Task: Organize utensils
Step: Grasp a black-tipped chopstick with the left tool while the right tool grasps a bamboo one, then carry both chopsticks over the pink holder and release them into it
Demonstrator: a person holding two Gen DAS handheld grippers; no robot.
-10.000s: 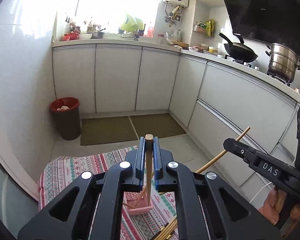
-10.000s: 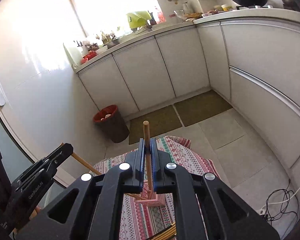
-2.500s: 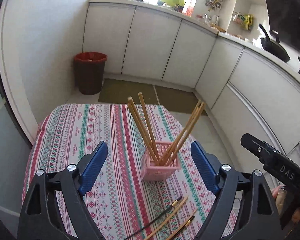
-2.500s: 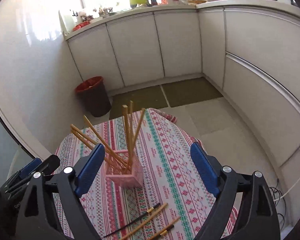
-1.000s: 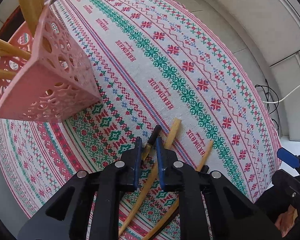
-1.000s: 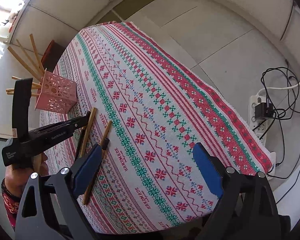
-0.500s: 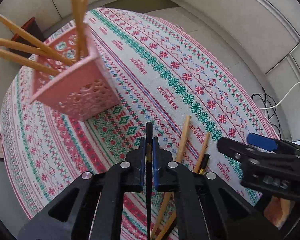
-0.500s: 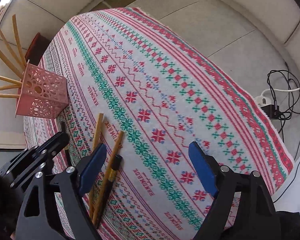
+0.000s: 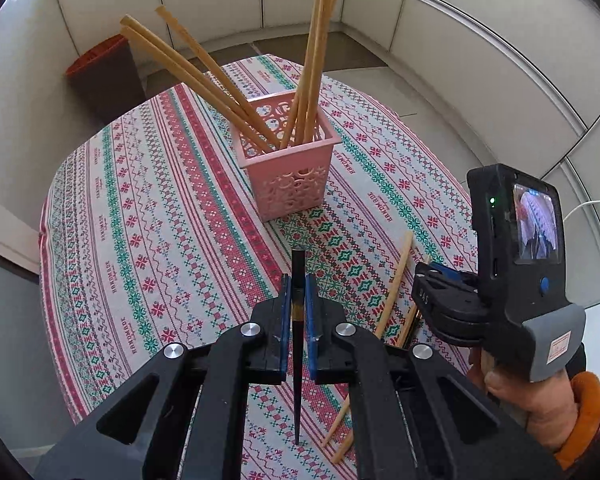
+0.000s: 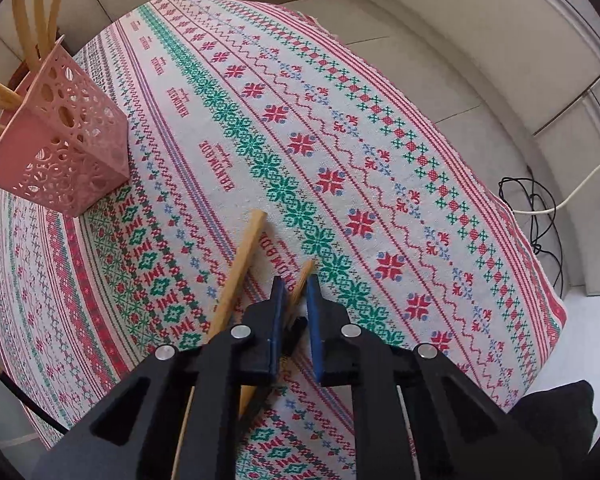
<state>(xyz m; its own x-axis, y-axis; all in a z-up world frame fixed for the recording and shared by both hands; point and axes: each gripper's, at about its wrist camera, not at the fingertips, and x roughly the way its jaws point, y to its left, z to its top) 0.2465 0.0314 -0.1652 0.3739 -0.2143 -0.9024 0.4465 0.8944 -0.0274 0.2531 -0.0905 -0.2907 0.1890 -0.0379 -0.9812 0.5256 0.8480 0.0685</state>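
A pink lattice holder [image 9: 290, 168] with several wooden chopsticks [image 9: 204, 76] standing in it sits mid-table; it also shows in the right wrist view [image 10: 60, 148]. My left gripper [image 9: 298, 292] is shut on a black chopstick [image 9: 298, 344], held above the cloth in front of the holder. My right gripper [image 10: 294, 304] is low over the cloth, its jaws nearly closed around a wooden chopstick [image 10: 302, 280] that has a dark section. A second wooden chopstick [image 10: 240, 268] lies just left of it. The right gripper shows in the left wrist view [image 9: 440, 288].
The round table wears a red, green and white patterned cloth [image 10: 340, 160]. A red bin [image 9: 104, 76] stands on the floor beyond it, by white cabinets [image 9: 480, 40]. Cables [image 10: 540, 220] lie on the floor to the right.
My left gripper has lifted the black chopstick off the cloth and tilted up toward the holder. My right gripper has dropped onto the two-tone chopstick and narrowed from wide open.
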